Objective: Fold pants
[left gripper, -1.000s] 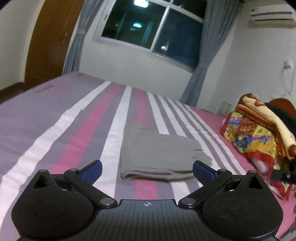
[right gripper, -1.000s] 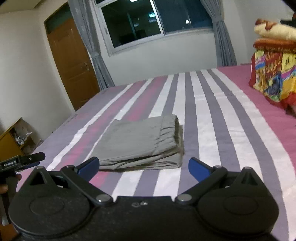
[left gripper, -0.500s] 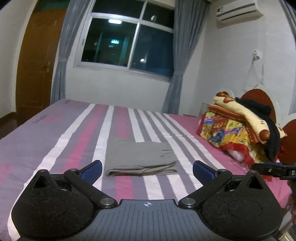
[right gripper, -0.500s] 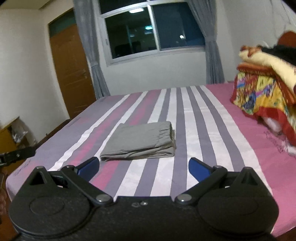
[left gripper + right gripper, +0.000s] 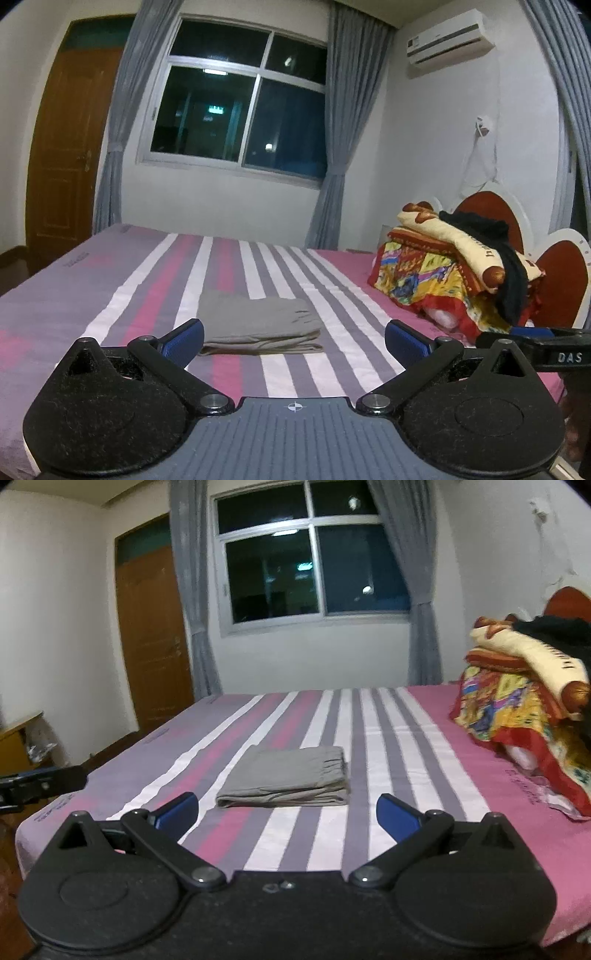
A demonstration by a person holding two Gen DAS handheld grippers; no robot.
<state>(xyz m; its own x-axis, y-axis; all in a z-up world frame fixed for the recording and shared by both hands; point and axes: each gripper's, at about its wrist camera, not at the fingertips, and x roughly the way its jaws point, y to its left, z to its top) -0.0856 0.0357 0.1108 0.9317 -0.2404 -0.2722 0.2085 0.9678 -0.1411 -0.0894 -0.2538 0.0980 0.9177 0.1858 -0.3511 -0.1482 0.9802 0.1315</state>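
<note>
The grey pants (image 5: 258, 323) lie folded into a flat rectangle on the striped bed (image 5: 110, 295); they also show in the right wrist view (image 5: 291, 779). My left gripper (image 5: 294, 341) is open and empty, held back from the pants near the bed's front edge. My right gripper (image 5: 287, 814) is open and empty, also well back from the pants. The right gripper's body shows at the right edge of the left wrist view (image 5: 535, 347), and the left gripper shows at the left edge of the right wrist view (image 5: 37, 784).
A pile of colourful blankets and dark clothes (image 5: 454, 269) sits at the bed's right by the red headboard (image 5: 561, 269); it also shows in the right wrist view (image 5: 528, 701). A window (image 5: 240, 110), curtains and a wooden door (image 5: 62, 166) are behind. A wooden cabinet (image 5: 18, 742) stands left.
Both grippers have pulled back and risen away from the folded pants, which now look smaller and farther. Both stay open and empty. The pants have not moved.
</note>
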